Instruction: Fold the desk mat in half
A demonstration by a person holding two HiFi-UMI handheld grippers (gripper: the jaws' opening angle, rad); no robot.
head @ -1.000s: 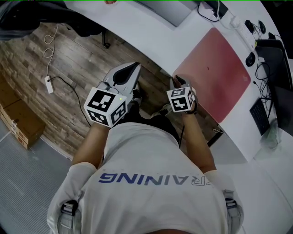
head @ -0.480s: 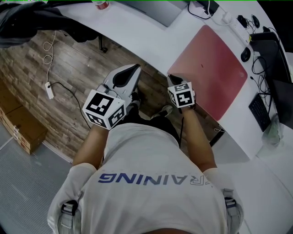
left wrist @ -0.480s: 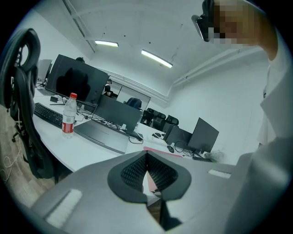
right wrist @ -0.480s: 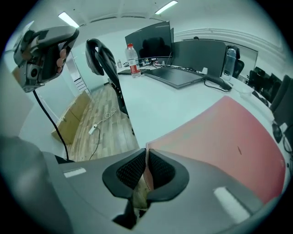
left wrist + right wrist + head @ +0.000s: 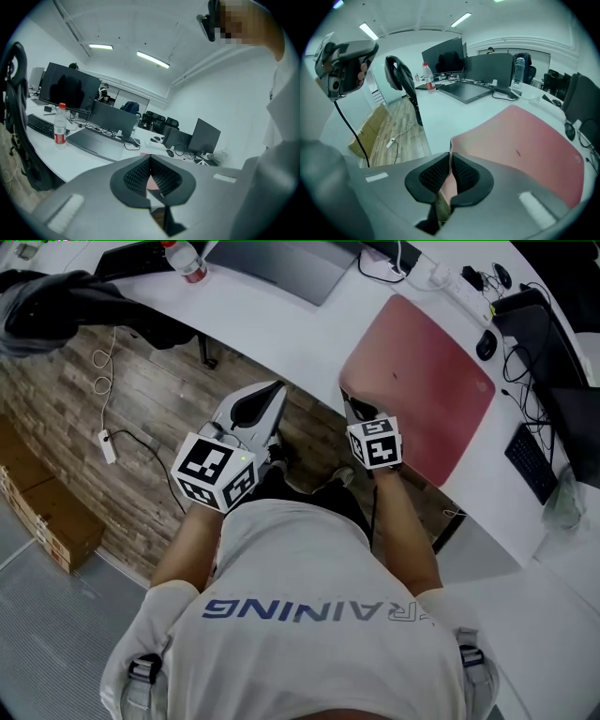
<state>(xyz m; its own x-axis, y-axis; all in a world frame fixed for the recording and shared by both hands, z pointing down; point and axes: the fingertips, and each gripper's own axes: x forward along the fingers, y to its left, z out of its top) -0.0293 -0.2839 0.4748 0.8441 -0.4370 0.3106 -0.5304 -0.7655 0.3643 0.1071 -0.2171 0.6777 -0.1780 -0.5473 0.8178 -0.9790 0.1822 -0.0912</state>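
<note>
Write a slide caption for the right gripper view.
Right gripper shut on the near corner of the red mat, the corner curled up off the white desk.

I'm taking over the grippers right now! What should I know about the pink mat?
Right gripper: fingers shut on the near-left corner of the desk mat.
Left gripper: shut, empty, held off the desk above the floor.
Mat: otherwise flat and unfolded on the white desk.
Done: corner gripped.
Left to do: carry that corner across to the opposite edge so the mat folds in half.
</note>
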